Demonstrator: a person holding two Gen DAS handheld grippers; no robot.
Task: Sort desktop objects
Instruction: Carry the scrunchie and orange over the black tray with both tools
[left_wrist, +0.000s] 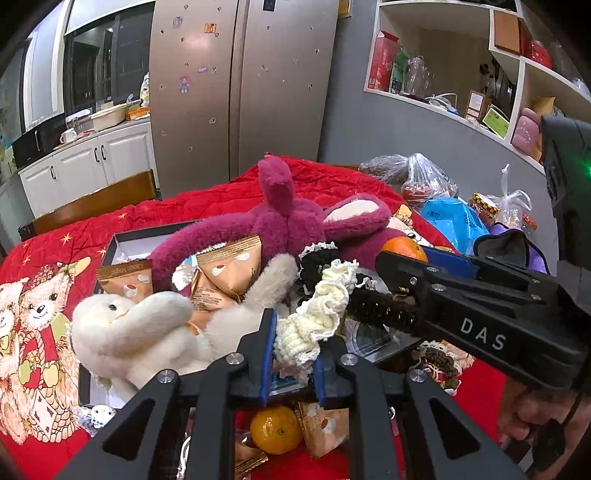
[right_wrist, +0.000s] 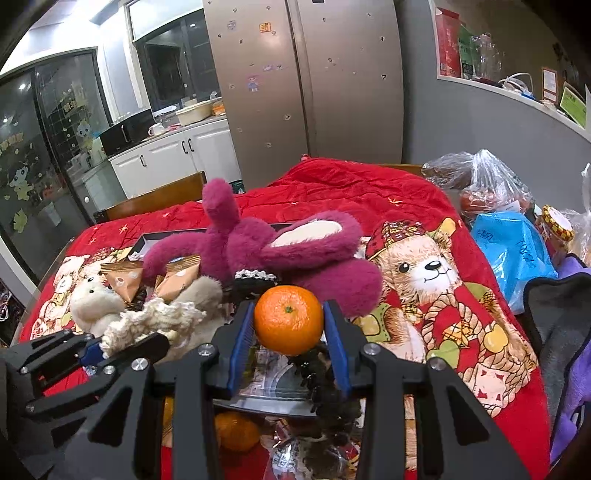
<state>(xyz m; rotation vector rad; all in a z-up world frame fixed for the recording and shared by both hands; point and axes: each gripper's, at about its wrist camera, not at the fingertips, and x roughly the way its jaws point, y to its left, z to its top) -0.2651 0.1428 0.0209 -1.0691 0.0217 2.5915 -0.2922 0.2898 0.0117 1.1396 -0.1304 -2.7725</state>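
My left gripper (left_wrist: 297, 341) is shut on a cream lace scrunchie (left_wrist: 317, 310), which bunches up above its blue pads. In the right wrist view the same gripper (right_wrist: 92, 350) shows at lower left with the scrunchie (right_wrist: 155, 317). My right gripper (right_wrist: 289, 312) is shut on an orange tangerine (right_wrist: 288, 319), held between its blue pads above the pile. It reaches in from the right in the left wrist view (left_wrist: 402, 256), the tangerine (left_wrist: 404, 249) showing behind its fingertip. Something dark and bristly (right_wrist: 325, 373) lies under the fruit.
A pink plush (left_wrist: 288, 221), a white plush rabbit (left_wrist: 122, 325), tan snack packets (left_wrist: 229, 266) and a black lace scrunchie (left_wrist: 317, 258) crowd a black box (left_wrist: 125, 240) on the red bear quilt (right_wrist: 424, 206). Another tangerine (left_wrist: 276, 430) lies below. Plastic bags (right_wrist: 491, 184) and a jar (right_wrist: 556, 225) stand right.
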